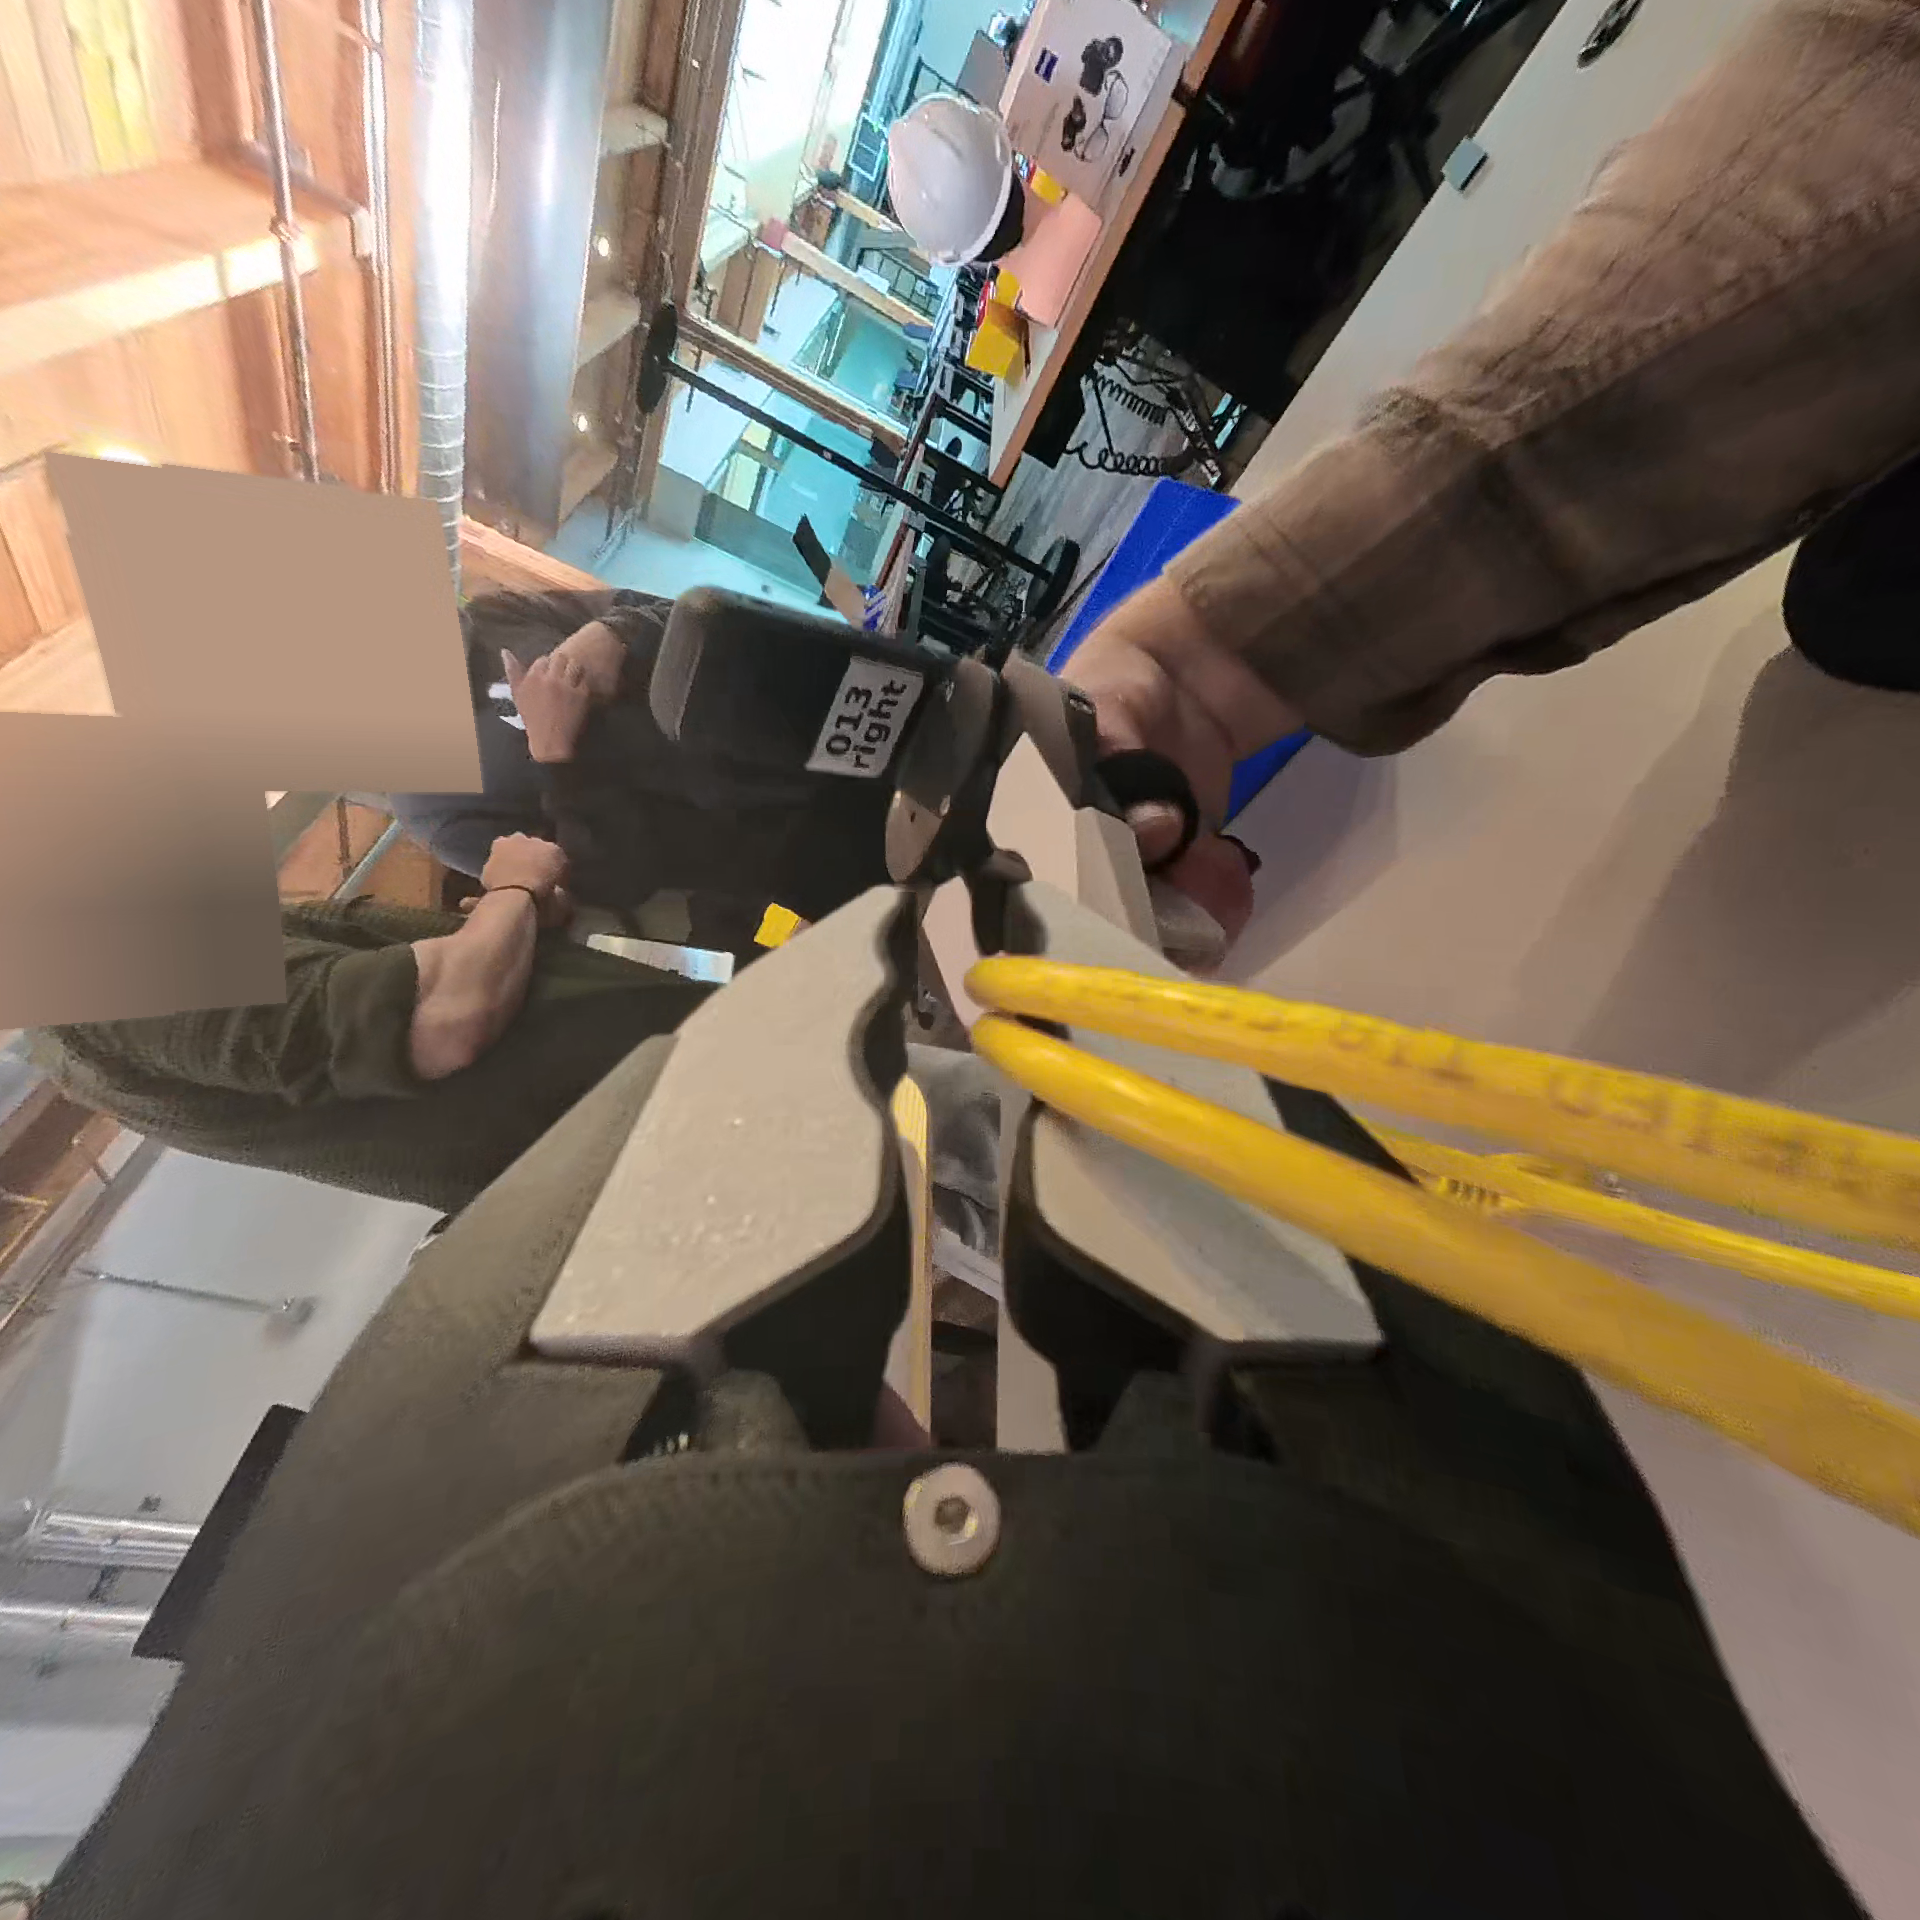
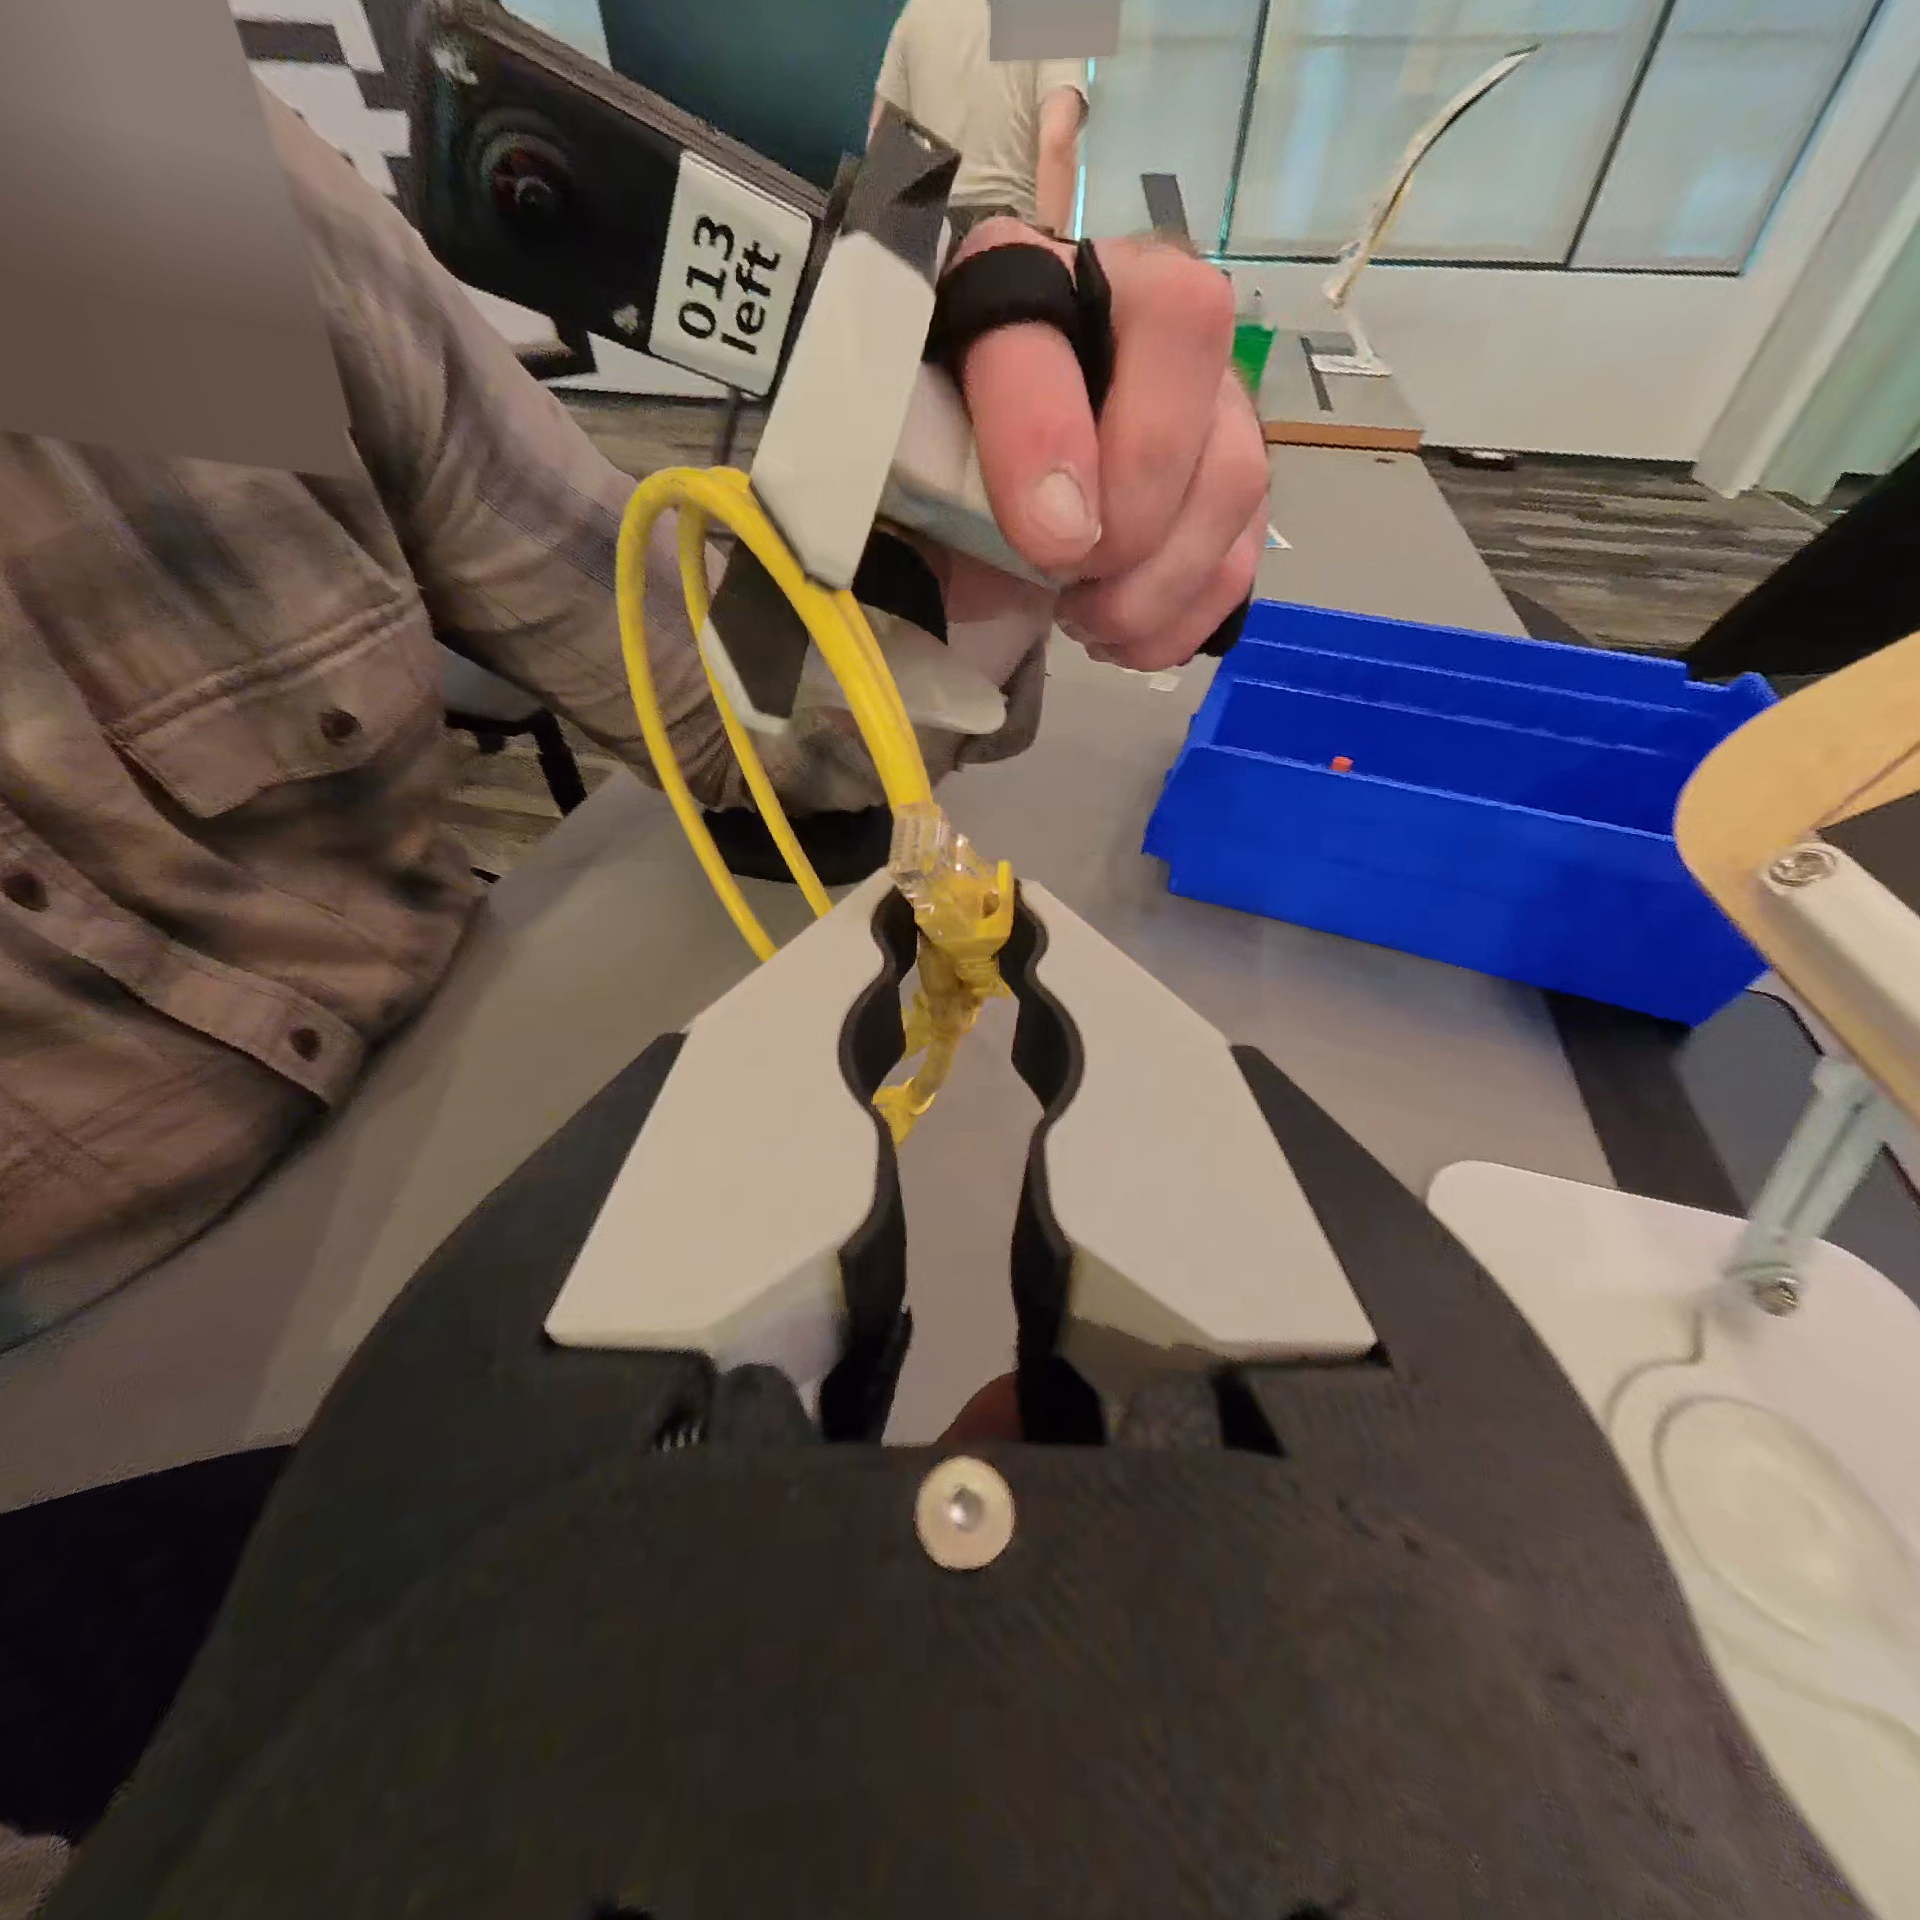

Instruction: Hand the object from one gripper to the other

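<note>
A yellow network cable is coiled in a loop, with its clear plug ends hanging down. My right gripper is shut on the plug ends at its fingertips, above the grey table. My left gripper, held in a hand above it, is shut on the loop's upper part. In the left wrist view, my left gripper has a narrow gap with yellow cable inside, and two cable strands run off to the right. The right gripper's black body is just beyond.
A blue bin stands on the table to the right, also in the left wrist view. A white base with a wooden arm is at the near right. The holder's plaid-shirted torso is on the left. People sit behind. The gap from one gripper's tips to the other's is roughly 6 centimeters.
</note>
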